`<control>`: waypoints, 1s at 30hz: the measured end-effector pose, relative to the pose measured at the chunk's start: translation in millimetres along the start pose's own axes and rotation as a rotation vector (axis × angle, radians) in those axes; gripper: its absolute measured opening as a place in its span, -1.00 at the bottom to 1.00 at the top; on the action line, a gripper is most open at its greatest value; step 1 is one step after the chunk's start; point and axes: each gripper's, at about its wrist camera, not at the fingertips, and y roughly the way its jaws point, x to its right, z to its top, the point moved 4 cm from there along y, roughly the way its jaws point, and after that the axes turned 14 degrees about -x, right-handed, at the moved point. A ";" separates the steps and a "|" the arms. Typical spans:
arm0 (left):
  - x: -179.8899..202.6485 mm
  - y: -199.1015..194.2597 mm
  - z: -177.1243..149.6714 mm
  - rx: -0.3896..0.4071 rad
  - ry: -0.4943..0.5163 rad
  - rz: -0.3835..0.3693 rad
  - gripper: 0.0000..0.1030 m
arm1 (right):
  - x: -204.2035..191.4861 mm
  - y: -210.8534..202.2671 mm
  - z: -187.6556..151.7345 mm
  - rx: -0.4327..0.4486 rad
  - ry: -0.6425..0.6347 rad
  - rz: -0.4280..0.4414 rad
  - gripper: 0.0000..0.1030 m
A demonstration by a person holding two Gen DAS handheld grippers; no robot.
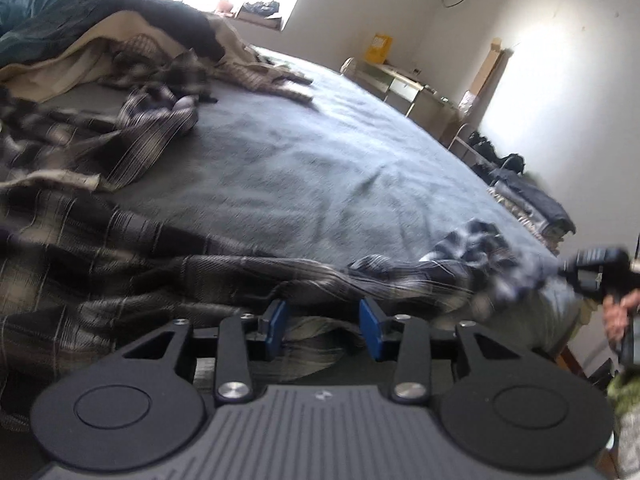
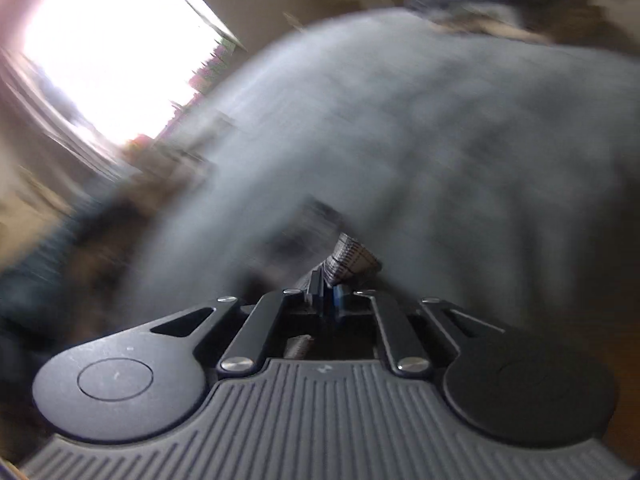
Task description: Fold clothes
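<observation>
Bedroom, grey bed (image 1: 320, 168). Left view: left claw (image 1: 324, 328) half-open w/ plaid shirt (image 1: 140, 248) hem between pads, unpressed. Right view, blurred: right claw (image 2: 329, 294) pinched on shirt corner. Step: spreading flat; next needs left grip.

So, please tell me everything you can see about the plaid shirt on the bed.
The plaid shirt is dark, with grey and pale stripes, and looks like thin woven cloth. It lies crumpled and unfolded across the near side of the grey bed, one part bunched toward the clothes pile behind. Its near edge hangs between the open blue jaws of the left gripper. At the right, the right gripper is shut on a small fold of it and pulls that end up off the bed.
</observation>
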 end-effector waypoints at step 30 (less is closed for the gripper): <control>-77.6 -53.9 -60.4 0.097 -0.244 0.016 -0.13 | -320.9 67.9 -99.6 -0.308 -1.180 0.198 -0.87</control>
